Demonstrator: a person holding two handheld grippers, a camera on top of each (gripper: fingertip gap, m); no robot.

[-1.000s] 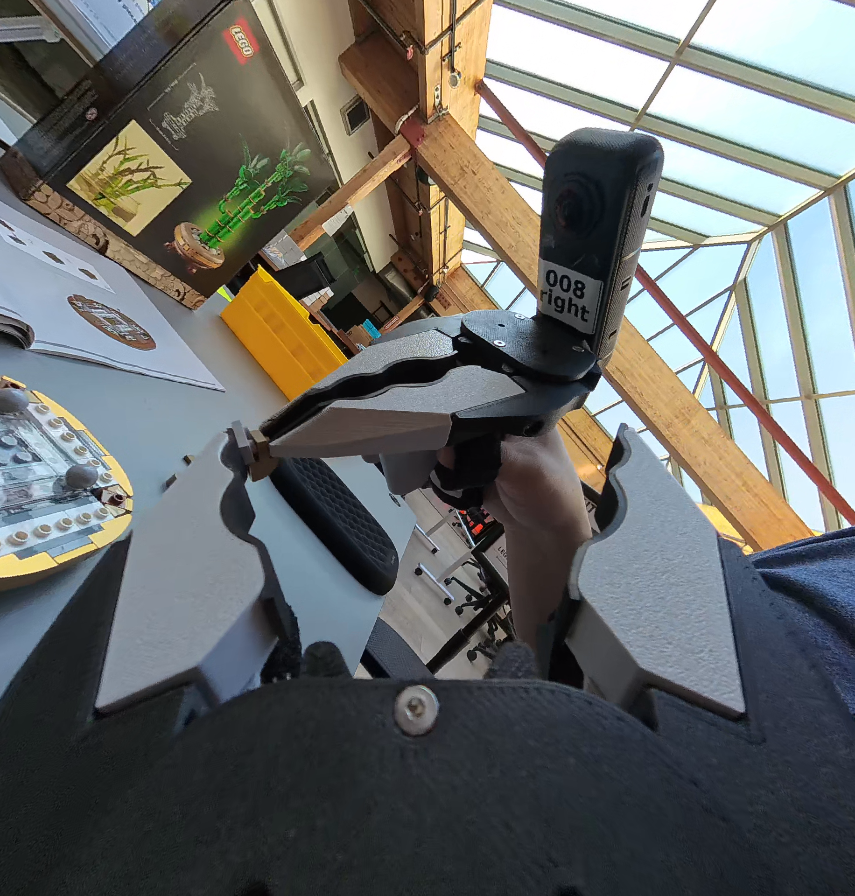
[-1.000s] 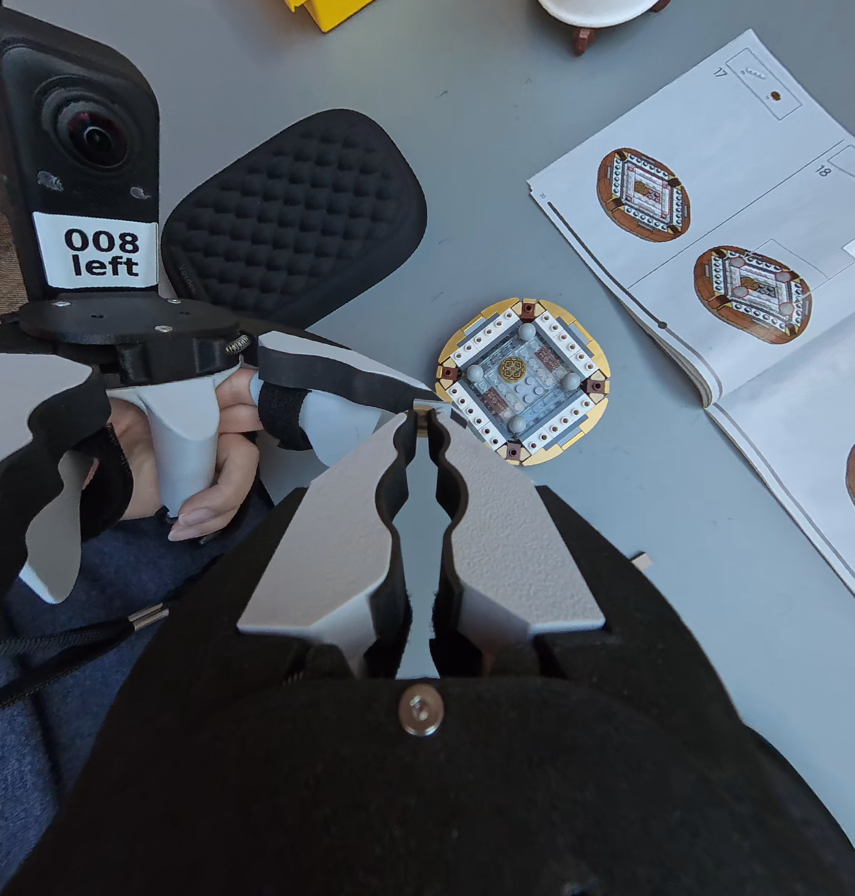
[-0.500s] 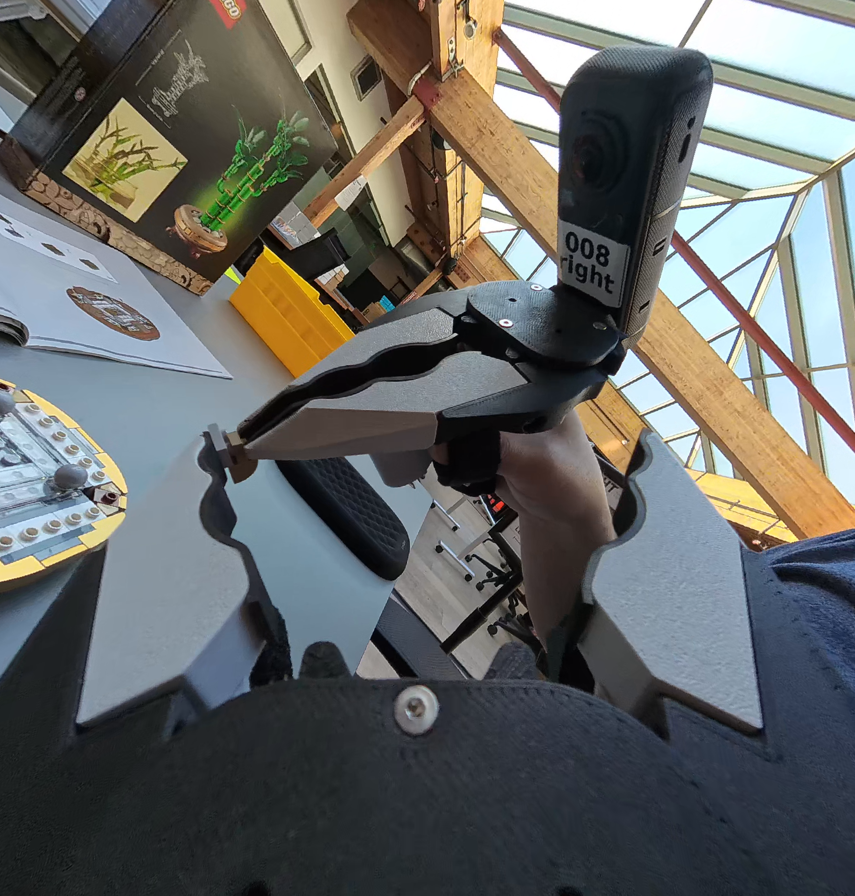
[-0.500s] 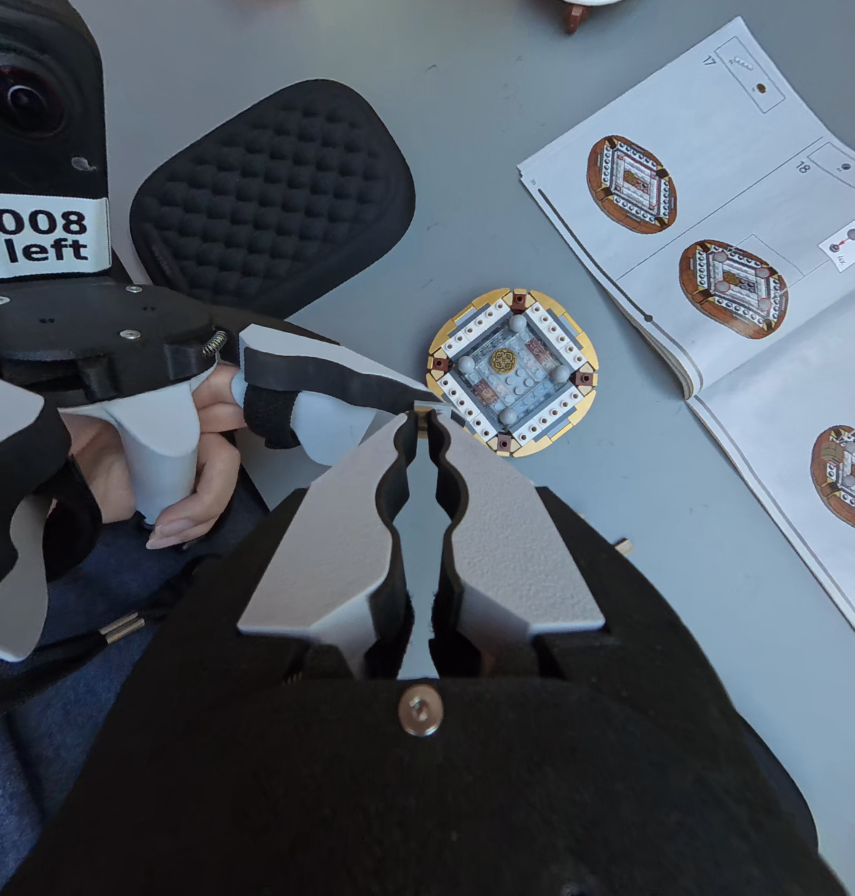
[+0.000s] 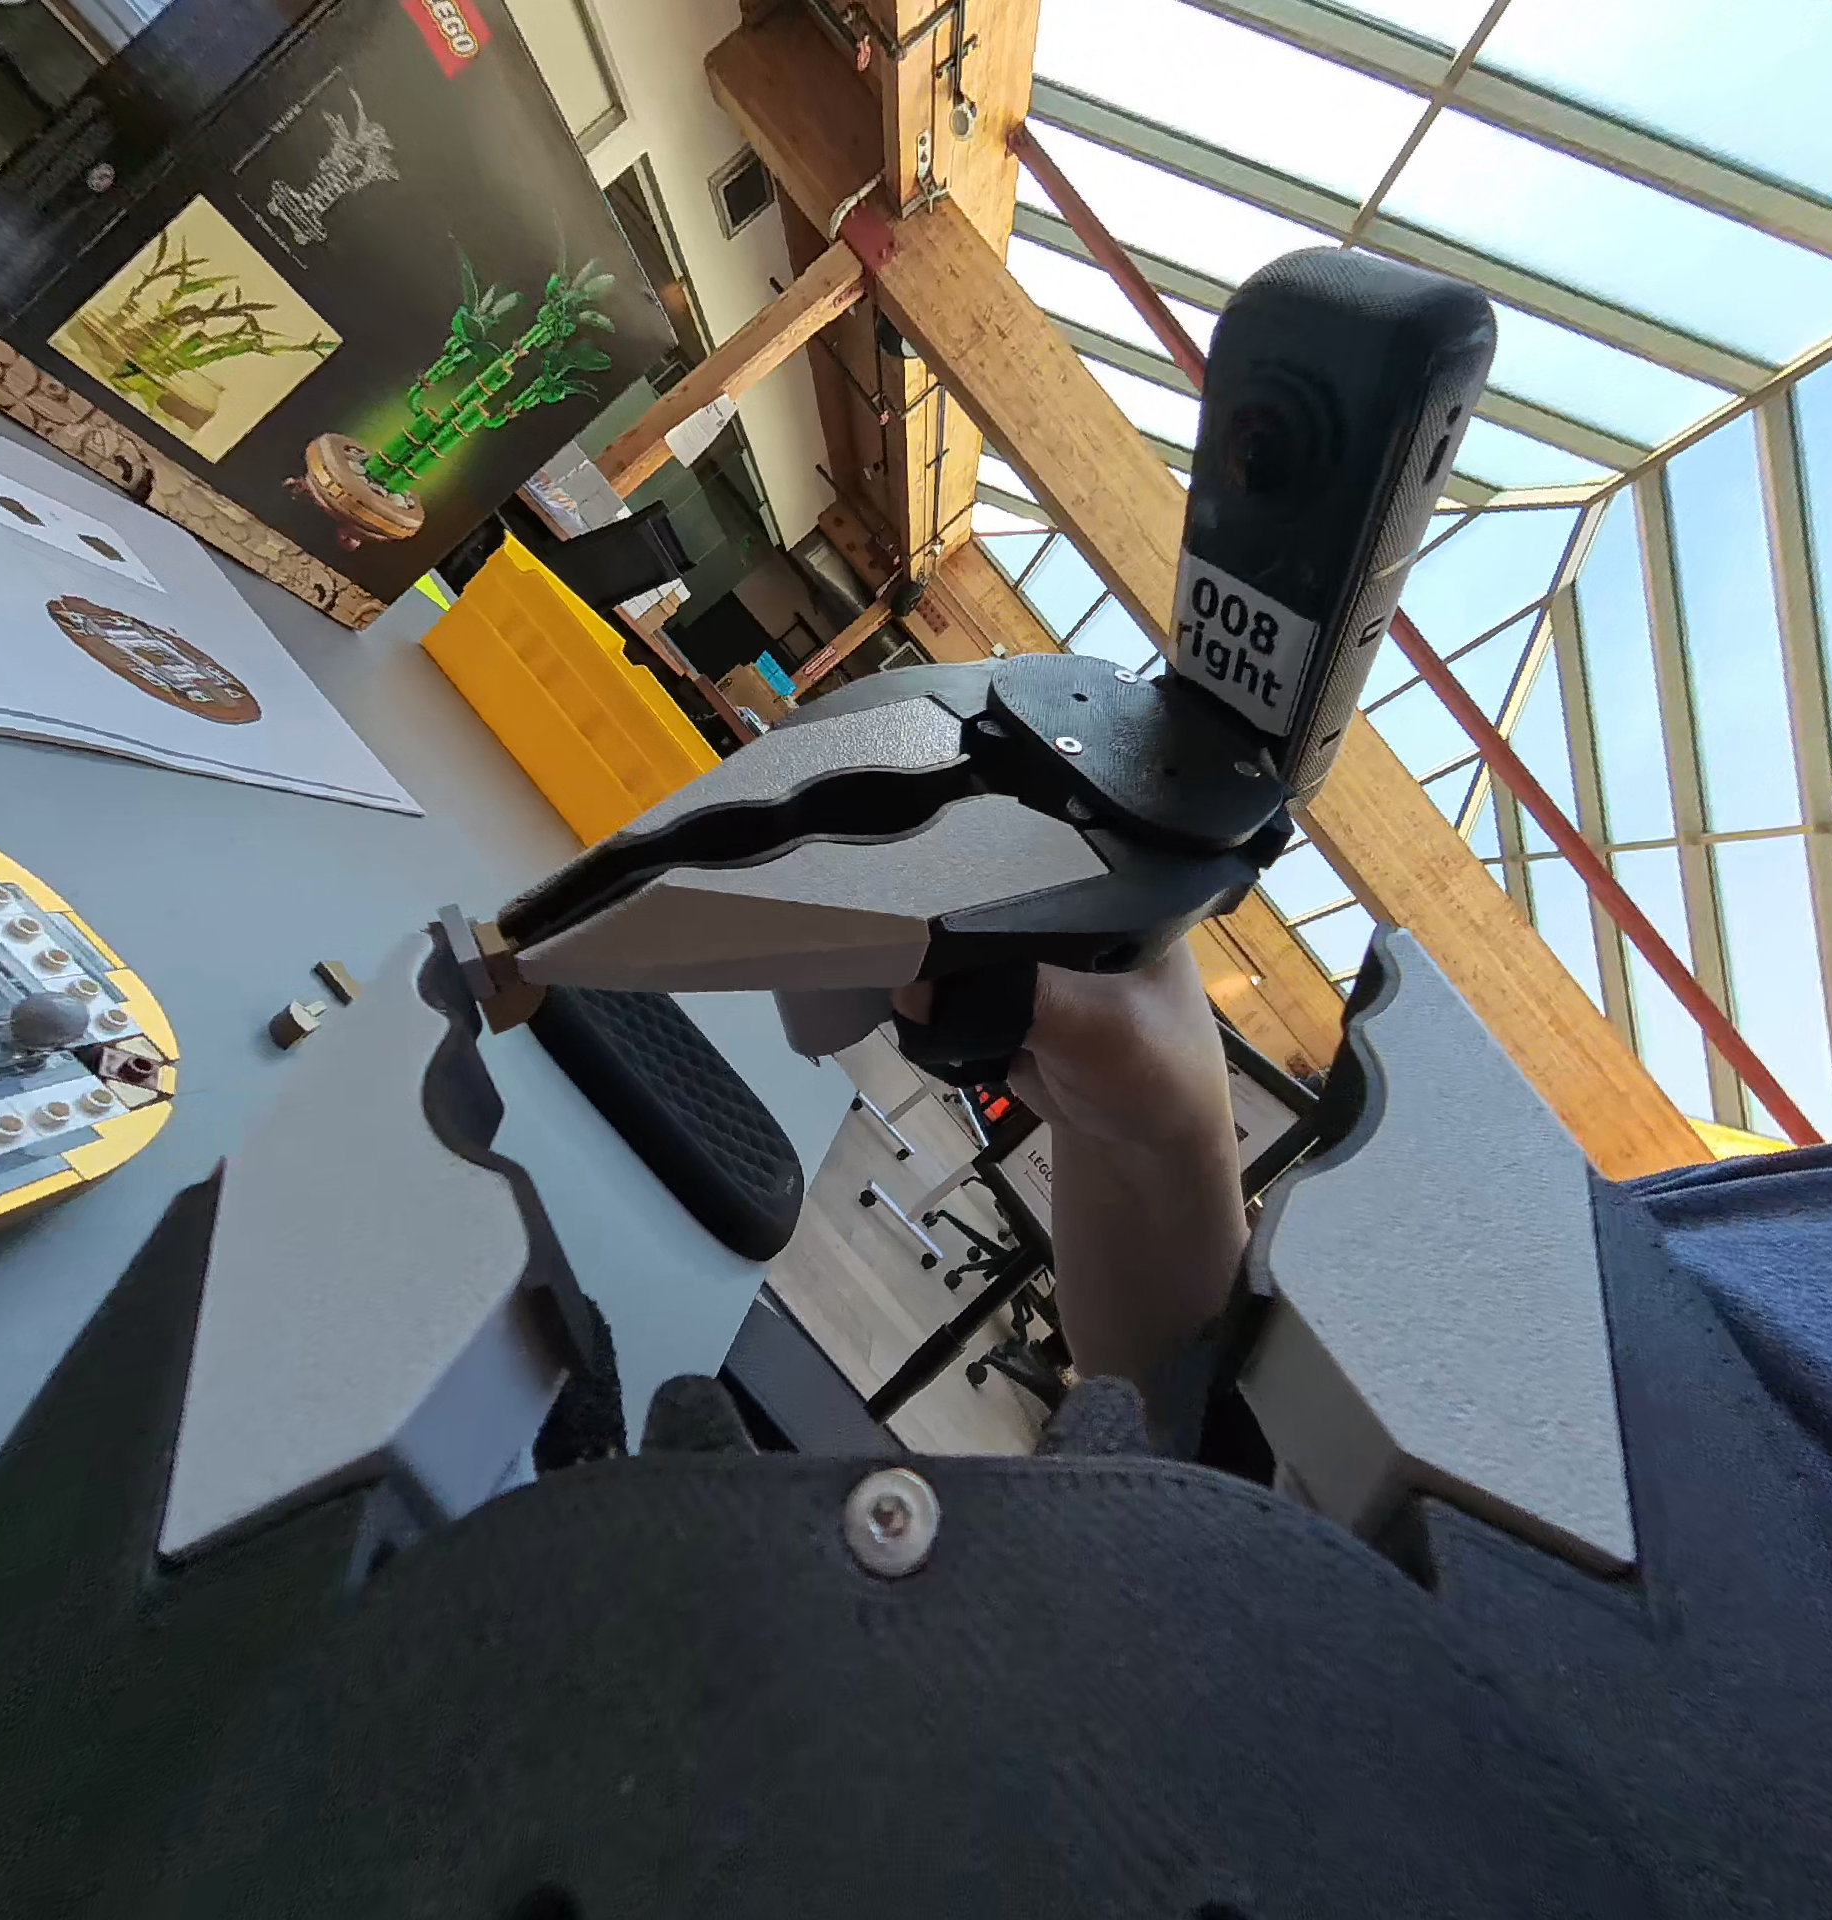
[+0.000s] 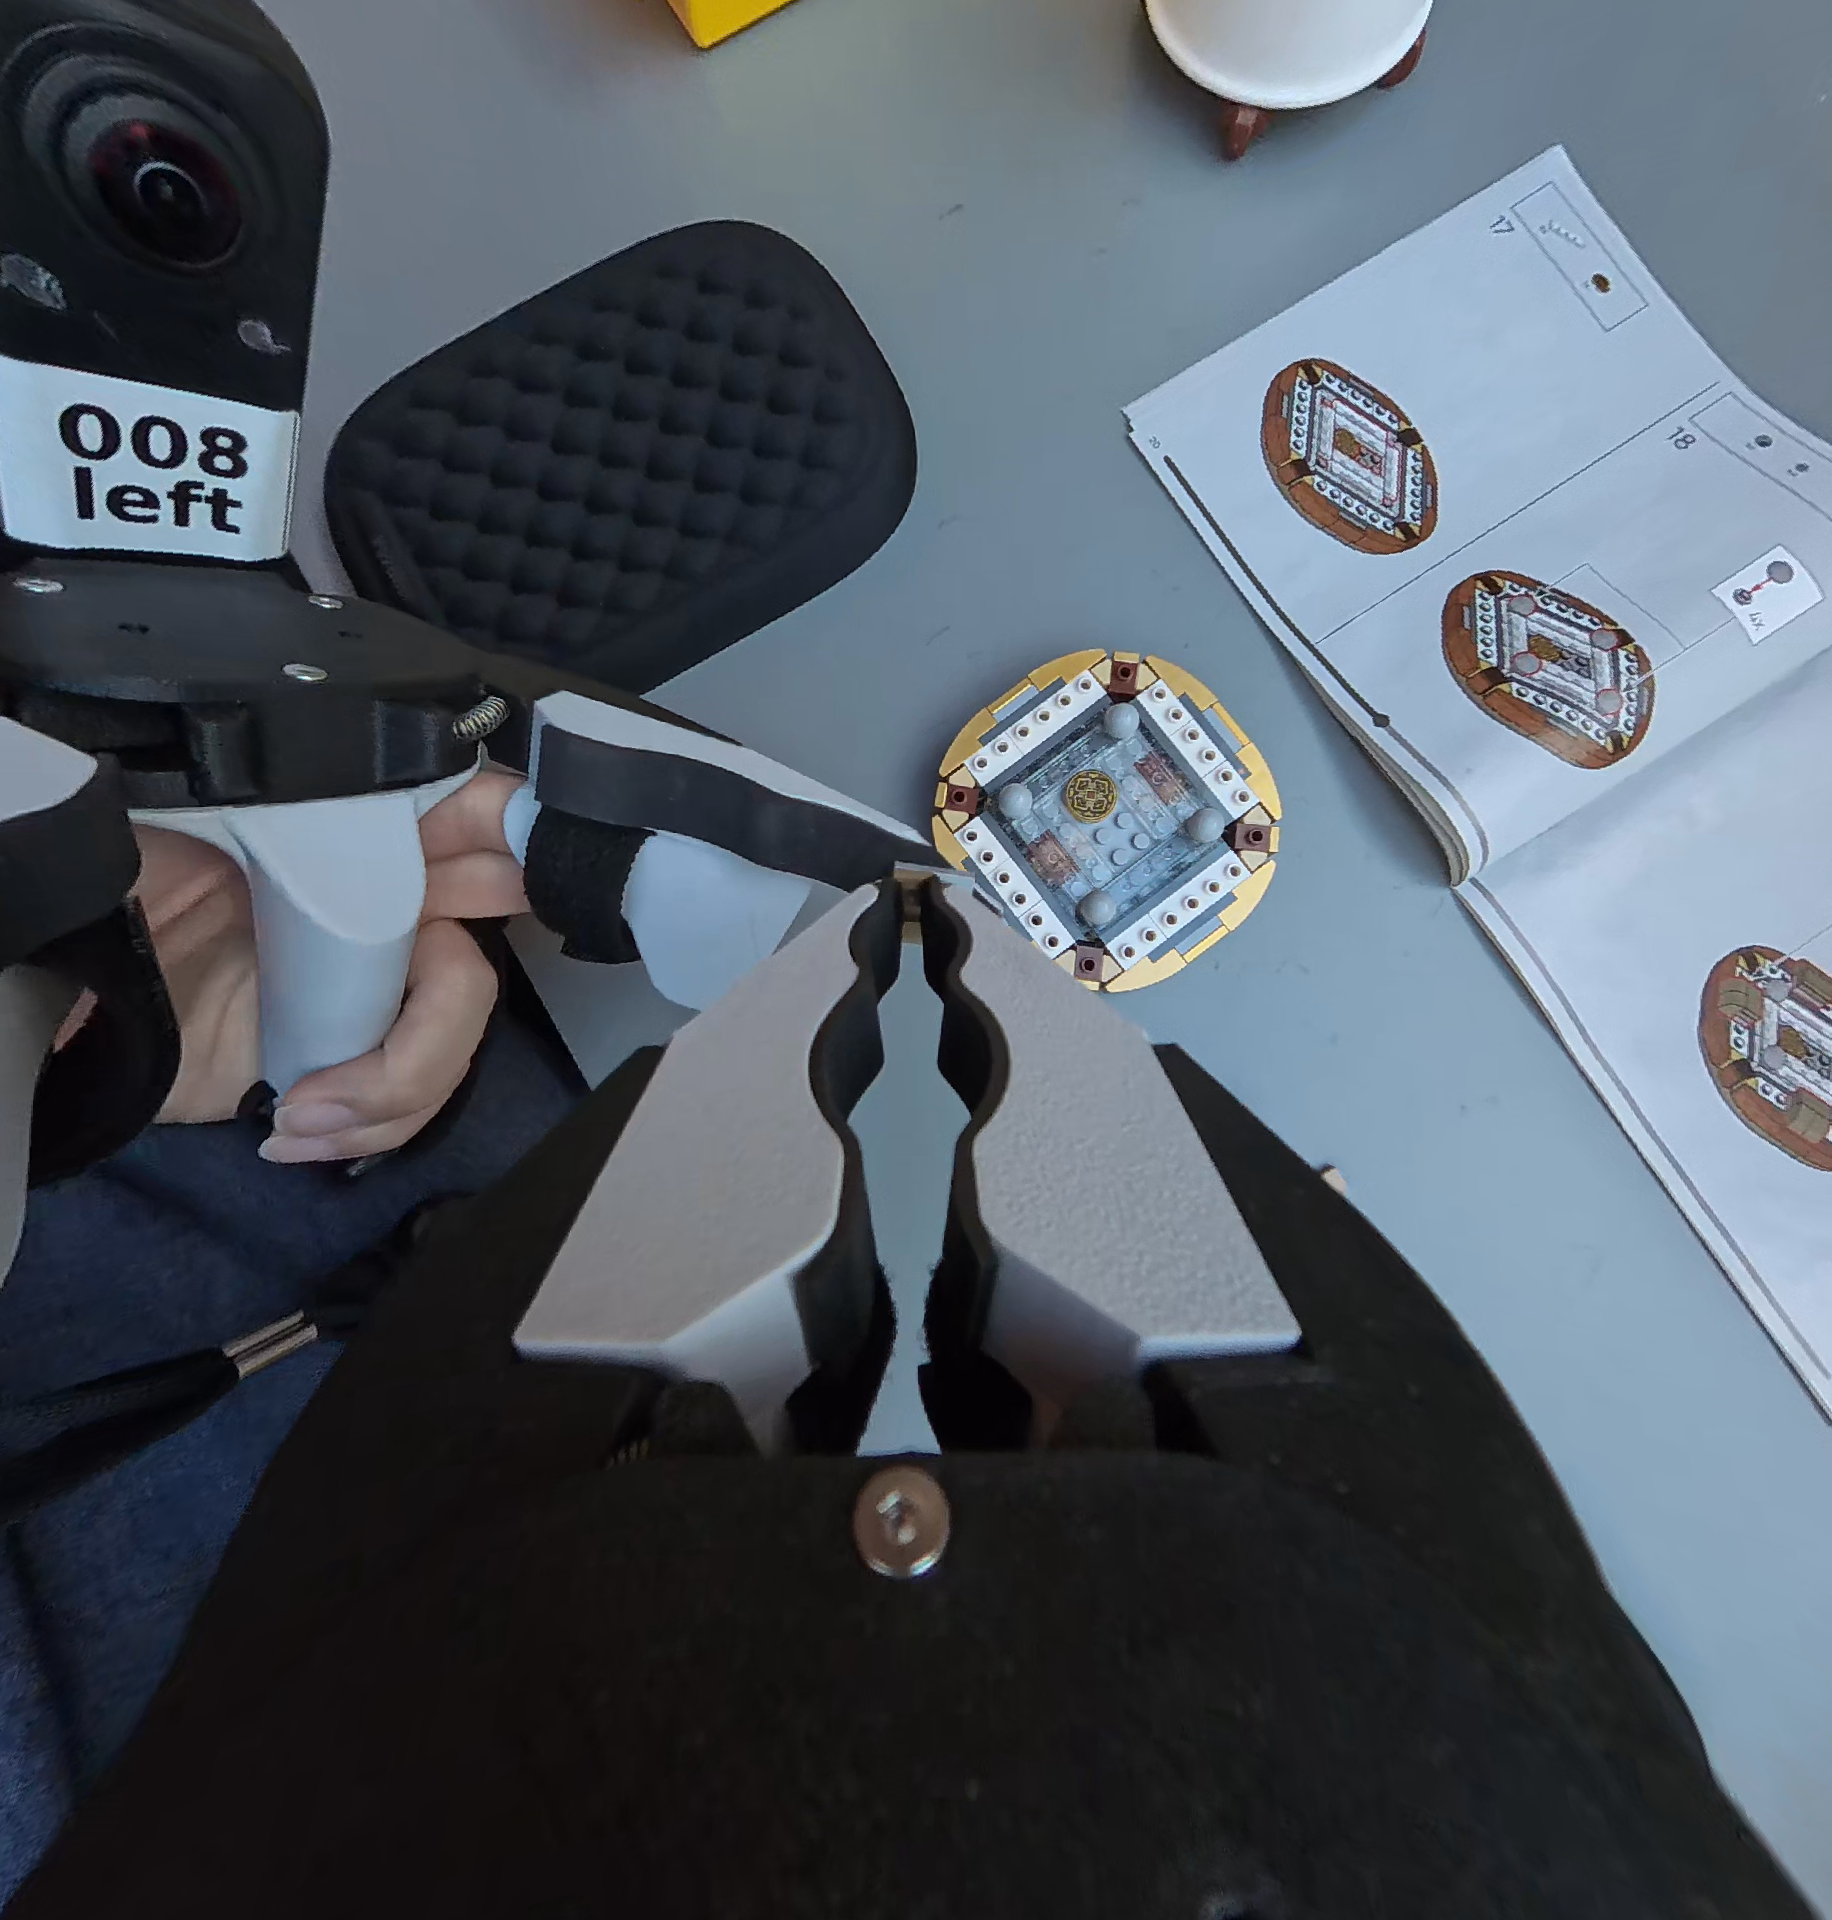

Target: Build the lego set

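Note:
My right gripper (image 6: 907,914) is shut on a small tan and grey Lego piece (image 6: 907,896). In the left wrist view the right gripper (image 5: 512,951) holds that piece (image 5: 481,961) against the tip of my left gripper's left finger (image 5: 372,1195). My left gripper (image 5: 907,997) is wide open and empty; one of its fingers (image 6: 746,800) reaches in from the left in the right wrist view. The round gold-rimmed Lego base (image 6: 1107,821) with white and grey bricks lies on the grey table just beyond the tips; its edge shows at the left of the left wrist view (image 5: 50,1039).
An open instruction booklet (image 6: 1618,727) lies right of the base. A black textured pad (image 6: 621,457) lies to the left. Two small loose pieces (image 5: 304,1018) lie on the table. A yellow bin (image 5: 569,686), the Lego box (image 5: 299,260) and a white bowl (image 6: 1286,42) stand farther back. Both grippers' tips are roughly 30 centimeters from the white bowl (image 6: 1286,42).
Both grippers shifted slightly together. The right gripper stays shut on the piece at the left finger's tip. Two loose pieces have come into the left wrist view.

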